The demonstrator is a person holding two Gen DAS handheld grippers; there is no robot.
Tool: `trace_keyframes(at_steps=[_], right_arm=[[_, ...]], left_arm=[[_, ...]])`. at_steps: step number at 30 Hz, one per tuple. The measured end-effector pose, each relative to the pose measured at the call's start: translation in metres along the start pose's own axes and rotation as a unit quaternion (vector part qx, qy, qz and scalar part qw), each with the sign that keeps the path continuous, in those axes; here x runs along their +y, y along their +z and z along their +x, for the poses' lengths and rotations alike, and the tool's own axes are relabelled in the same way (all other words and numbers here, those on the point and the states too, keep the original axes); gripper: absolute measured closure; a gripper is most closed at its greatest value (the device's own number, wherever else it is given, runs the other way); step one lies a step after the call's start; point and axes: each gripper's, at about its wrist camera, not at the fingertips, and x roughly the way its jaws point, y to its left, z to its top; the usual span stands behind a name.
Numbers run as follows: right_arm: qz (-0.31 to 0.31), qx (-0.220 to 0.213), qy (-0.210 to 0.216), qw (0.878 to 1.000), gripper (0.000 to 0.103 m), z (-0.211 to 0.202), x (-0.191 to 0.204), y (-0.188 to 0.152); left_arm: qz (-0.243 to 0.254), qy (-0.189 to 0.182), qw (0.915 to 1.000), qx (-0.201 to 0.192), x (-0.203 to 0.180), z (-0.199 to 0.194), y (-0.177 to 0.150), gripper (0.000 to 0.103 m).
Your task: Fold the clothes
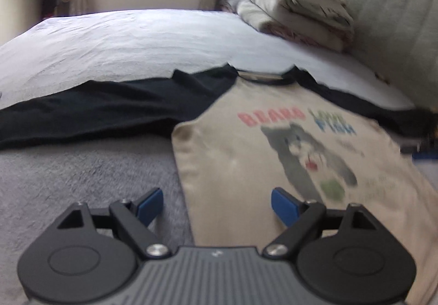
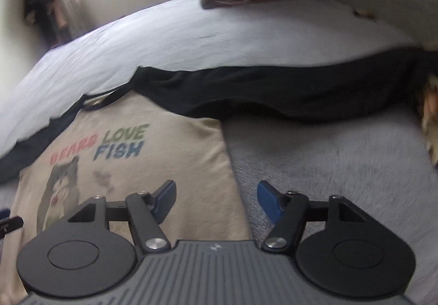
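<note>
Left wrist view: the left gripper (image 1: pixel 216 203) hangs with its blue-padded fingers spread wide and nothing between them, just over the left side seam of the beige long-sleeved shirt with black raglan sleeves and a grey bear print (image 1: pixel 273 140). The shirt lies flat, print up, on the grey fleecy blanket (image 1: pixel 82 173), its collar toward 12 o'clock and one black sleeve stretched out toward 9 o'clock. Beyond it, at 12 o'clock, the white bed sheet (image 1: pixel 123 39) runs up to a stack of folded bedding (image 1: pixel 295 3) at 1 o'clock.

In the right wrist view the right gripper (image 2: pixel 216 199) is likewise spread and empty, poised over the shirt's other side seam, with the second black sleeve reaching toward 3 o'clock.

The garment looks fully spread and no fold is made yet: both sleeves lie outstretched and the body is at full length. By my judgement, the folding proper is all still to do, probably starting with a grasp at each side edge.
</note>
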Motion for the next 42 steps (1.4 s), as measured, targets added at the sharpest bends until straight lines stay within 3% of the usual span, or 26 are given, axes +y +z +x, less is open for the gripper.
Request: trace_keyframes(at_steps=[2,5,8,13,18,23,28,30,32,36,42], right_arm=[[0.042,-0.005,0.007,0.999,0.032,0.007,-0.009,-0.005],[0.046,-0.001,0.007,0.999,0.021,0.009,-0.004,-0.004],[0.055,0.011,-0.004,0.998,0.027,0.007,-0.004,0.007],[0.134,-0.044,-0.046,0.989,0.028,-0.009,-0.04,0.033],[0.246,-0.091,-0.077,0.962,0.028,-0.003,-0.106,0.043],[0.283,-0.147,-0.085,0.944,0.03,0.002,-0.141,0.046],[0.32,-0.182,-0.058,0.928,0.051,0.006,-0.165,0.048],[0.322,-0.188,-0.054,0.926,0.076,0.006,-0.169,0.049],[0.311,-0.195,-0.053,0.928,0.09,0.006,-0.166,0.052],[0.273,-0.224,-0.043,0.934,0.094,-0.004,-0.15,0.055],[0.226,-0.262,0.021,0.938,0.094,-0.031,-0.114,0.06]], left_arm=[[0.008,0.01,0.9999,-0.01,-0.003,0.005,-0.003,0.016],[0.022,0.016,0.9995,-0.019,-0.01,0.007,-0.003,0.016],[0.022,-0.002,0.9994,-0.027,-0.011,0.006,0.0,0.015],[0.021,-0.014,0.9986,-0.047,-0.007,-0.003,0.008,0.015],[-0.018,-0.023,0.9971,-0.071,0.003,-0.009,0.013,0.015],[-0.033,-0.012,0.997,-0.069,0.01,-0.003,0.012,0.015],[-0.053,-0.022,0.9963,-0.064,0.015,0.001,0.008,0.015],[-0.055,-0.031,0.9958,-0.066,0.015,0.001,0.008,0.015],[-0.054,-0.037,0.9955,-0.069,0.014,0.0,0.009,0.015],[-0.052,-0.044,0.9956,-0.063,0.012,0.001,0.009,0.015],[-0.056,-0.054,0.9949,-0.065,0.011,-0.002,0.011,0.015]])
